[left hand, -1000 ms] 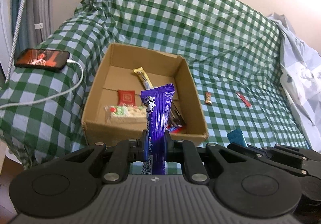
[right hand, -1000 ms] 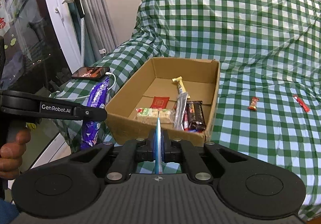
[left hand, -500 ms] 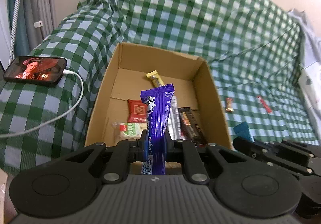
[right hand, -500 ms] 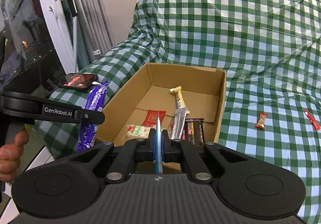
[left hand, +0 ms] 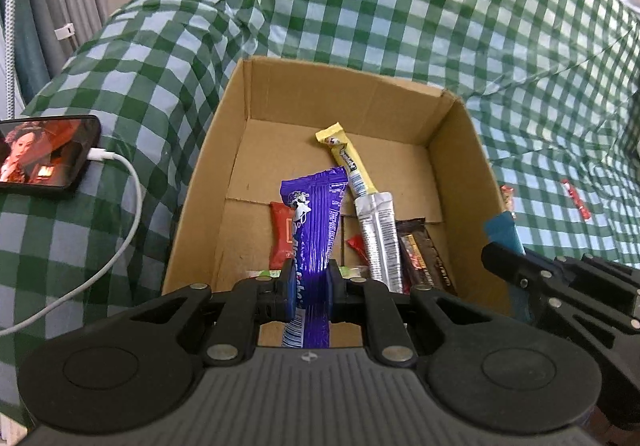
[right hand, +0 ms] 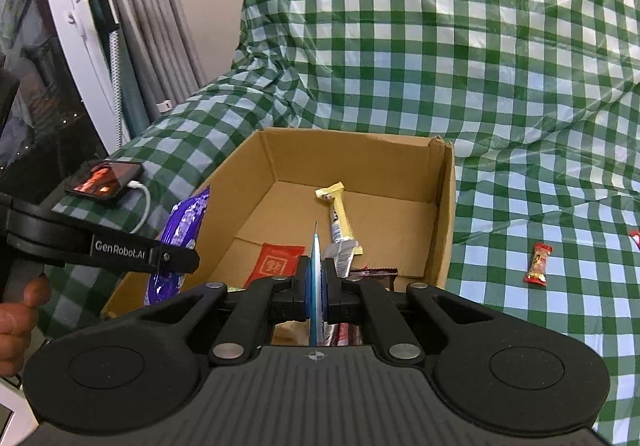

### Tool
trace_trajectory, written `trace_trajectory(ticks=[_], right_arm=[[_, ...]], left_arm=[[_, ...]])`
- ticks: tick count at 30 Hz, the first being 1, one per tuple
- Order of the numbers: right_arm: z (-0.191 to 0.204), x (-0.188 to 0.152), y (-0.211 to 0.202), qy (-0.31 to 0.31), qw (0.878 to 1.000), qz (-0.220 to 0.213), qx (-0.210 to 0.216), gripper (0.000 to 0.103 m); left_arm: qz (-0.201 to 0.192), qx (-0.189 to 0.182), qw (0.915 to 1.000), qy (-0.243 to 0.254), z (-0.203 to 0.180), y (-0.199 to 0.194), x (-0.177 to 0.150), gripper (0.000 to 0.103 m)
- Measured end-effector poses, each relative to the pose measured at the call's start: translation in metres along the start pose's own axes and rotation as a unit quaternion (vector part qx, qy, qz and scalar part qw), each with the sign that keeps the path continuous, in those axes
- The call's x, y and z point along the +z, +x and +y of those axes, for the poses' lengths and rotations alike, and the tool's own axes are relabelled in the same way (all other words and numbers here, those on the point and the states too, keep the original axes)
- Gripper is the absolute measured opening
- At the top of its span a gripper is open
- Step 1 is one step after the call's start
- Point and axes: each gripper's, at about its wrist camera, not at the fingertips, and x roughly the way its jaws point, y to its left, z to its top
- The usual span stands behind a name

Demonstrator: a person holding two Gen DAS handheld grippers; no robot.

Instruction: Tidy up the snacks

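Your left gripper (left hand: pixel 307 278) had its jaws clamped on a purple snack packet (left hand: pixel 314 222), which stood upright between them with its top end pointing toward twelve o'clock, over the near edge of the cardboard box (left hand: pixel 460 150). Your right gripper (right hand: pixel 316 282) had its jaws pressed shut on a thin blue packet (right hand: pixel 315 286), seen edge-on and also upright.

The box sat open on a sofa draped in a green checked cover (left hand: pixel 400 6). Inside it, in the left wrist view, lay a yellow bar (left hand: pixel 347 160) at about one o'clock from the purple packet, a silver packet (left hand: pixel 380 234) just at three o'clock of it, a dark brown bar (left hand: pixel 424 254) touching the silver one's right side, and a red packet (left hand: pixel 282 234) at nine o'clock, partly hidden behind the purple one.

Outside the box, in the right wrist view, a small red-and-gold candy (right hand: pixel 538 264) lay on the cover at three o'clock. A phone (left hand: pixel 44 150) with a lit screen and a white cable (left hand: pixel 124 230) rested on the sofa's arm at nine o'clock of the box. Your hand (right hand: pixel 18 310) showed at the right wrist view's left edge, gripping the left gripper's handle.
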Motion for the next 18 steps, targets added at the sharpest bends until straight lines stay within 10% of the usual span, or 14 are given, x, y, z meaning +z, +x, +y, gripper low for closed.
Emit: trace_trajectory(ticks=[13, 15, 16, 18], right_arm=[[-0.012, -0.003, 0.033, 0.011, 1.0, 0.02, -0.003, 0.006], [-0.015, -0.003, 0.035, 0.025, 1.0, 0.016, -0.004, 0.007], [-0.017, -0.002, 0.035, 0.034, 0.999, 0.014, -0.005, 0.018], [-0.02, -0.001, 0.033, 0.054, 0.998, 0.01, -0.014, 0.057]], left_arm=[[0.021, 0.017, 0.9996, 0.013, -0.003, 0.036, 0.003, 0.018], [0.018, 0.021, 0.9996, 0.011, -0.003, 0.035, 0.005, 0.049], [0.013, 0.026, 0.9996, 0.005, -0.002, 0.033, 0.006, 0.087], [-0.025, 0.042, 0.9987, -0.012, 0.001, 0.022, 0.005, 0.103]])
